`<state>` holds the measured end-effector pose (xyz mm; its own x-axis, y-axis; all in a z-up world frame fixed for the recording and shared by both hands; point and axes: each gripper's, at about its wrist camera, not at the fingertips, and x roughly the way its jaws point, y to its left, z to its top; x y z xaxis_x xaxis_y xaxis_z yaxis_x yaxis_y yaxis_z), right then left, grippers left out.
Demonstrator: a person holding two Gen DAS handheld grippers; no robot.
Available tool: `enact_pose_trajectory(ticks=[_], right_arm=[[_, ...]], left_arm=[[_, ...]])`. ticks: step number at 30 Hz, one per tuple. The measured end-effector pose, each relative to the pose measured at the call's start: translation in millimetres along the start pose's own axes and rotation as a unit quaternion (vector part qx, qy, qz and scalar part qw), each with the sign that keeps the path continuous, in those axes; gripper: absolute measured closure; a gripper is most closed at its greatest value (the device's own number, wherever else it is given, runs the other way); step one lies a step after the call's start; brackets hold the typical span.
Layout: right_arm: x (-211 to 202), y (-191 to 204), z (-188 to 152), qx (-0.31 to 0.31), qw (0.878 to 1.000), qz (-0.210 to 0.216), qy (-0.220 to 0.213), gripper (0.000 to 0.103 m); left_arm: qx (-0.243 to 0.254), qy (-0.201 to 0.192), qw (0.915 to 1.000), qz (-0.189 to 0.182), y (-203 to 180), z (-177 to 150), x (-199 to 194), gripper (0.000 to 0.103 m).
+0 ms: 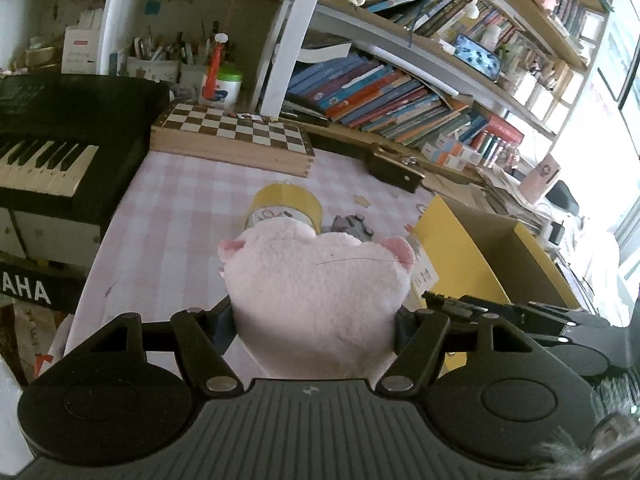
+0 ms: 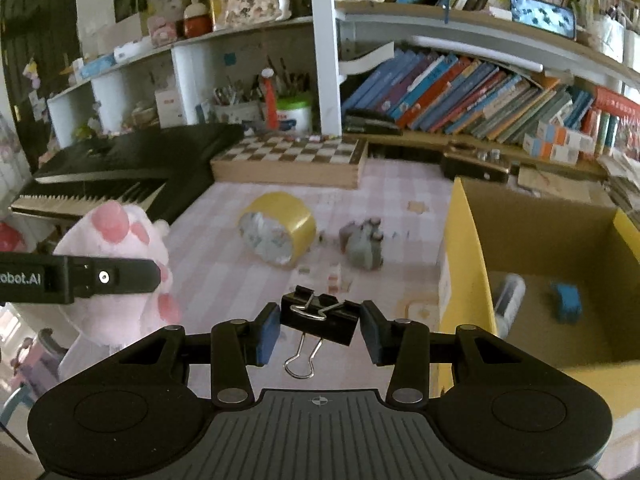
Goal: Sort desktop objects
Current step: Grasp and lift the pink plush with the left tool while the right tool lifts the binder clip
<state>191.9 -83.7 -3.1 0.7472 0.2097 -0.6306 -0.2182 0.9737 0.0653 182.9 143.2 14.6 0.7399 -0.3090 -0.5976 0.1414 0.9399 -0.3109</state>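
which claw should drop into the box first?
Right. The right claw grips the binder clip right beside the open cardboard box. The left claw, holding the pink plush, sits farther from it, on the right claw's far side.

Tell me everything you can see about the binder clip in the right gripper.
The binder clip is black, apparently metal, with two silver wire handles: one folded flat over its top, the other hanging down. It sits tilted between the blue-padded fingers of the right gripper, held at its two ends, lifted above the pink checked tablecloth. Nothing else touches it. The open cardboard box stands to its right.
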Motion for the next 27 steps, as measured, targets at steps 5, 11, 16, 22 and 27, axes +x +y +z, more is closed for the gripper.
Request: enact_pose_trajectory(ticks=[5,11,16,22,27], right_arm=[[-24.0,8.5,-17.4,0.006,1.000,-0.006,0.001,0.060],[-50.3,20.9,-39.0,0.023,1.000,-0.015,0.001,0.060],[-69.3,28.0,-55.8,0.031,0.999,-0.027,0.002,0.060],[-84.8,34.8,-76.5,0.039,0.998,-0.034,0.022,0.060],[-93.6,34.2,-92.0,0.044,0.997,-0.045,0.048,0.060]], left_arm=[[0.010,-0.005,0.9998,-0.017,-3.6,-14.4,-28.0,0.035],[0.015,-0.003,0.9995,-0.027,-3.0,-34.0,-53.7,0.035],[0.020,0.004,0.9991,-0.037,-3.2,-51.9,-71.1,0.035],[0.029,0.027,0.9976,-0.057,-5.9,-73.0,-79.6,0.035],[0.043,0.038,0.9958,-0.072,-10.6,-81.4,-82.4,0.035]])
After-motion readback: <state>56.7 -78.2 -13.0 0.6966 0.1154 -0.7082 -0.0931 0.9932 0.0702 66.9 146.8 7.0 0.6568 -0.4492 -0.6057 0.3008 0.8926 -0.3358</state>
